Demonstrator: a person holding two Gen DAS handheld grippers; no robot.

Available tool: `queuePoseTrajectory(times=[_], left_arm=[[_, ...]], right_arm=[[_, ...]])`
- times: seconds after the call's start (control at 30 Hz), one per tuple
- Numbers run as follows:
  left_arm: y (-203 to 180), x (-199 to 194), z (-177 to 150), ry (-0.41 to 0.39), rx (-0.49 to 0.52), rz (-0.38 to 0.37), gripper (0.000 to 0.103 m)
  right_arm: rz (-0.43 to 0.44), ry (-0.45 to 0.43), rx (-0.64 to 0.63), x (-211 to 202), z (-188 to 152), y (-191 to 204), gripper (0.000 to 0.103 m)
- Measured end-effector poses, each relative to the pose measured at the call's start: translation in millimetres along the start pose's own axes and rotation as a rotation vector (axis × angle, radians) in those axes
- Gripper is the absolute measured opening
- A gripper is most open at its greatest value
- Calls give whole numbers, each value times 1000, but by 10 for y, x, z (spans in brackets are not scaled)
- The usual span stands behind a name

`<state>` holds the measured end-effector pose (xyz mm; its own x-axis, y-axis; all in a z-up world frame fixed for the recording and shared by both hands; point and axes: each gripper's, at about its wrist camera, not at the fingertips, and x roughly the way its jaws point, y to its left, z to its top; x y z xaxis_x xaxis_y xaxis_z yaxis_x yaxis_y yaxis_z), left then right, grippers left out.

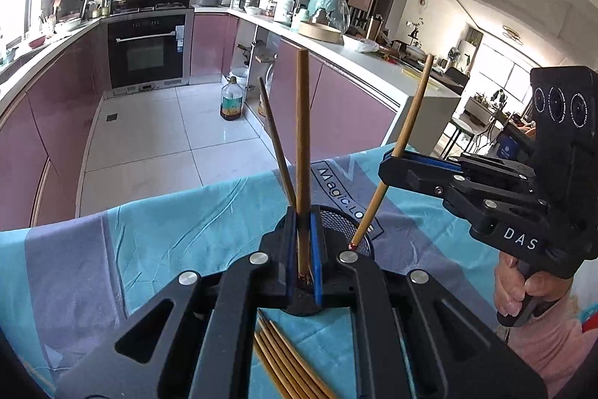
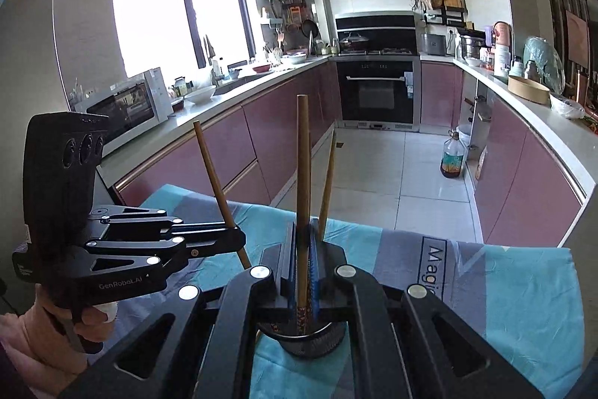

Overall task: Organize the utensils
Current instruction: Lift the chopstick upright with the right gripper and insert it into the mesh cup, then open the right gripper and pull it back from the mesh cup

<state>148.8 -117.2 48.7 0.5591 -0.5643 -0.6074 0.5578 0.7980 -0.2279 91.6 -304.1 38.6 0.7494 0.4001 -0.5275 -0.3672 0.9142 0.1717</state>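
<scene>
The left gripper [image 1: 303,249] is clamped on one upright chopstick [image 1: 302,152]. The right gripper [image 2: 303,272] pinches another chopstick [image 2: 302,197], its lower end over the mesh holder [image 2: 312,343] just below those jaws. A further chopstick [image 2: 327,182], probably standing in the holder, leans beyond them. Loose chopsticks [image 1: 287,361] lie on the blue cloth [image 1: 168,230] beneath the left gripper.

Both grippers are black with shiny round screws and blue pads. The right gripper [image 1: 396,161] says "DAS". The sleeve [image 1: 549,335] is pink.
</scene>
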Motion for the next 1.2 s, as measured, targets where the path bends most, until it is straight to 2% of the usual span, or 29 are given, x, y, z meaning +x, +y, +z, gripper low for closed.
queuePoseTrajectory(times=[0.13,0.3,0.6,0.93,1.03,1.1,1.17,1.2], left_arm=[[63,171,-37,41,-3,-3,8],[176,300,36,48,-12,11,8],[266,447,98,59,-30,25,9],[403,415,16,48,-73,23,11],[424,333,-30,26,-69,49,11],[416,251,-68,5,-64,60,16],[405,167,-97,-18,-58,82,27],[400,120,-123,-30,-56,97,28]], right_arm=[[-8,52,5,123,-25,-2,5],[-17,91,13,244,-26,-17,5],[-36,92,38,350,30,-22,6],[-46,73,63,351,-5,-40,11],[-51,65,65,321,-37,-32,17],[-47,55,58,284,-61,-5,22],[-46,42,50,238,-89,37,30],[-45,34,45,209,-108,65,30]])
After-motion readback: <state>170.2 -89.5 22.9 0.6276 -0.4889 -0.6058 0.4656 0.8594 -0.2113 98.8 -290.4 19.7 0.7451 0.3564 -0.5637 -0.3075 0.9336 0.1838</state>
